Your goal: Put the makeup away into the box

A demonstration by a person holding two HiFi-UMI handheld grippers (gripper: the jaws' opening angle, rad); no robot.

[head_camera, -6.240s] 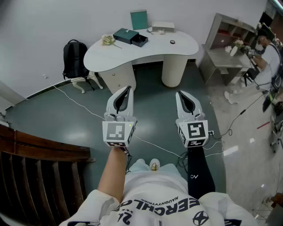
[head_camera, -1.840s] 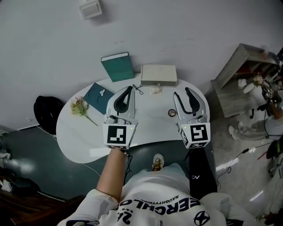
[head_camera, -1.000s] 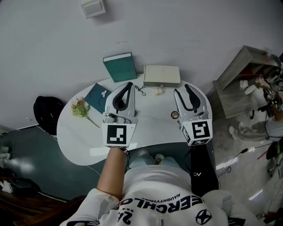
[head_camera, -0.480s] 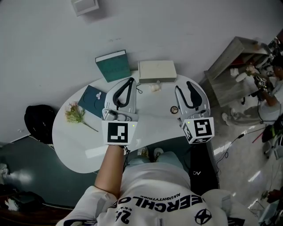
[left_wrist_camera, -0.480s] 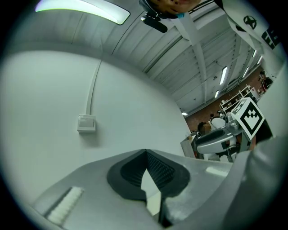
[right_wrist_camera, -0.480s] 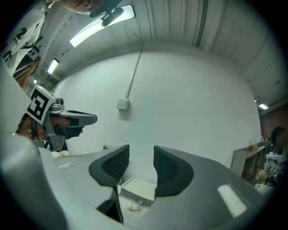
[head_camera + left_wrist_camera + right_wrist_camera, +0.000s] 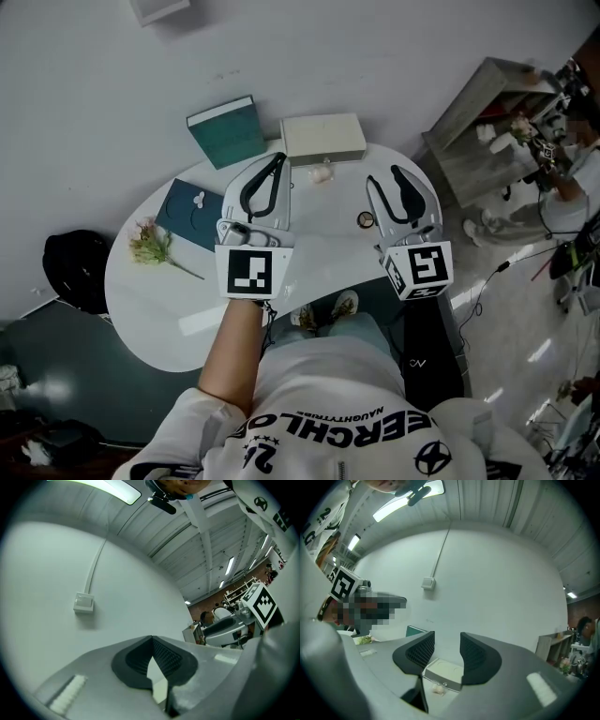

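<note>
My left gripper (image 7: 277, 161) is clenched on nothing, right gripper (image 7: 385, 178) hangs loose and empty, both above the table (image 7: 164, 305) near the box (image 7: 323, 138).

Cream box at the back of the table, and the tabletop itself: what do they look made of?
Cream box: matte, with flat faces and crisp edges, so probably rigid card or a leatherette-covered case; the look doesn't settle which. A small clasp-like fitting shows on its front. Tabletop: smooth, even white, likely lacquered board or laminate; a soft bright glare patch near its front edge suggests a semi-gloss finish.
</note>
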